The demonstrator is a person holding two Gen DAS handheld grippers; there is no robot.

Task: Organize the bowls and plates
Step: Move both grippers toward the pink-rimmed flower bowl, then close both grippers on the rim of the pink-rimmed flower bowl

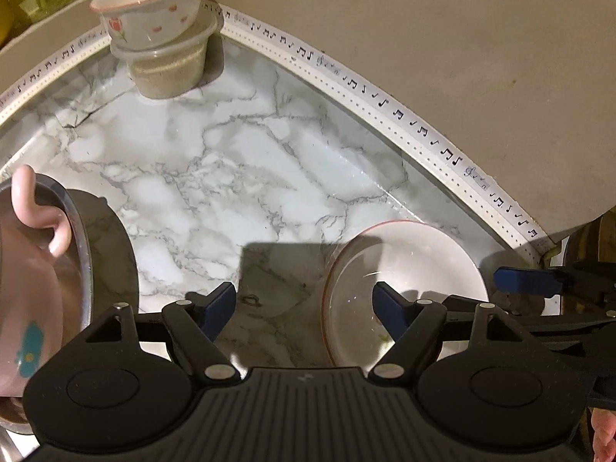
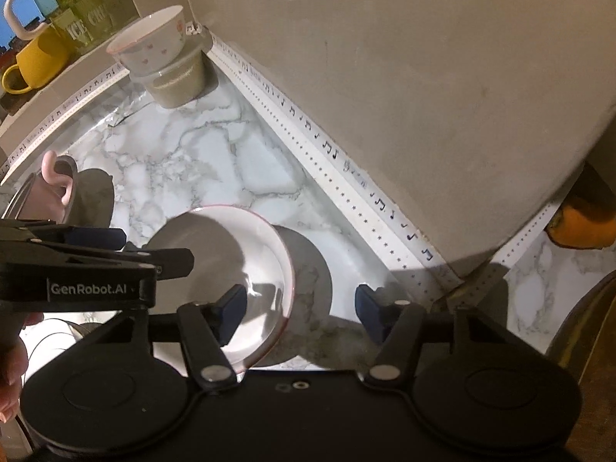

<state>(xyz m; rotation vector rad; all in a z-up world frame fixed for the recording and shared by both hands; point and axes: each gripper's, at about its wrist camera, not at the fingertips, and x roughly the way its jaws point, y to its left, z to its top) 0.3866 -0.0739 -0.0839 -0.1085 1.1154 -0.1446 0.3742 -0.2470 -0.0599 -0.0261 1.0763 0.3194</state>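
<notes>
I am looking down at a marble-patterned counter (image 1: 215,177), glossy and veined grey; a white strip (image 1: 389,100) printed with music notes is edging it along a beige wall (image 1: 423,19). A round white plate (image 1: 408,269) with a thin red rim is lying flat near my tongs; its near edge is hidden under both grippers, so I cannot tell how far it runs. The left gripper (image 1: 304,308) is hanging spread, its right blue pad over the plate, not visibly pressing it. The right gripper (image 2: 300,308) is also spread, its left pad over the plate's rim, its right pad over bare counter; neither is clamping anything that I can see. In the far corner a white bowl (image 1: 154,7) with small red flowers is sitting on a lidded translucent tub (image 1: 169,69). At the left edge a pink mug (image 1: 23,238) in a steel bowl (image 1: 82,238) is cut off. A yellow cup (image 2: 34,63) is blurring on the ledge.
</notes>
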